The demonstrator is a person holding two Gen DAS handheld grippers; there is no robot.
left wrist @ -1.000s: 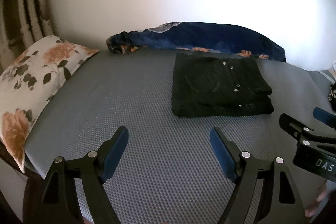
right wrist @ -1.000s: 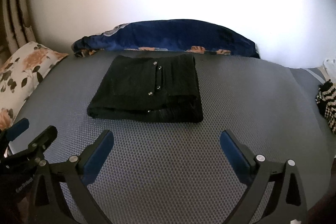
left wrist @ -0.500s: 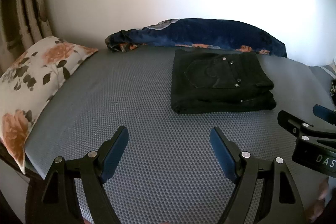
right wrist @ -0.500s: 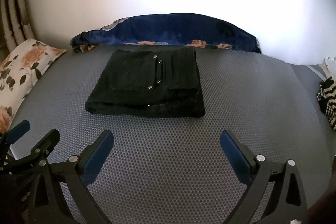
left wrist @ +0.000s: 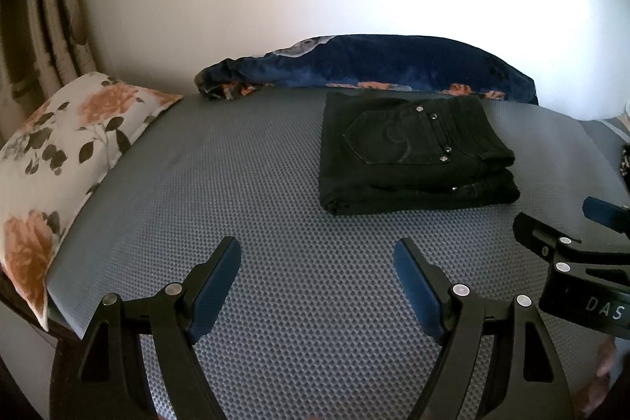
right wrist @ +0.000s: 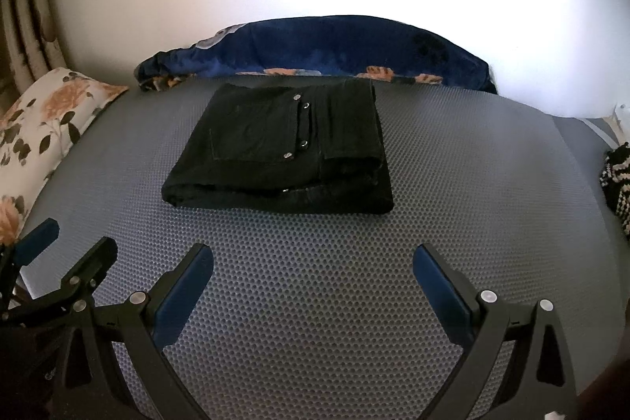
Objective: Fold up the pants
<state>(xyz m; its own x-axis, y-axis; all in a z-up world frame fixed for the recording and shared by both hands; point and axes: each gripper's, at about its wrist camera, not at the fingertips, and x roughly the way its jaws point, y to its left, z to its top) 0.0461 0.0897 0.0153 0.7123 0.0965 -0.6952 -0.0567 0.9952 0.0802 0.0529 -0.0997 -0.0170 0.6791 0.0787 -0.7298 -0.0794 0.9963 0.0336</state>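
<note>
The black pants lie folded into a flat rectangular stack on the grey mesh bed surface, back pocket and rivets up. They also show in the right wrist view, in the middle of the bed. My left gripper is open and empty, hovering over the near part of the bed, short of and left of the pants. My right gripper is open and empty, just in front of the pants. Each gripper shows at the edge of the other's view.
A dark blue floral blanket lies bunched along the white wall behind the pants. A white floral pillow sits at the bed's left edge. A black-and-white knit item lies at the far right edge.
Both grippers have tilted down slightly, so the pants sit lower and larger in both views. The pants have not moved. Both grippers stay open.
</note>
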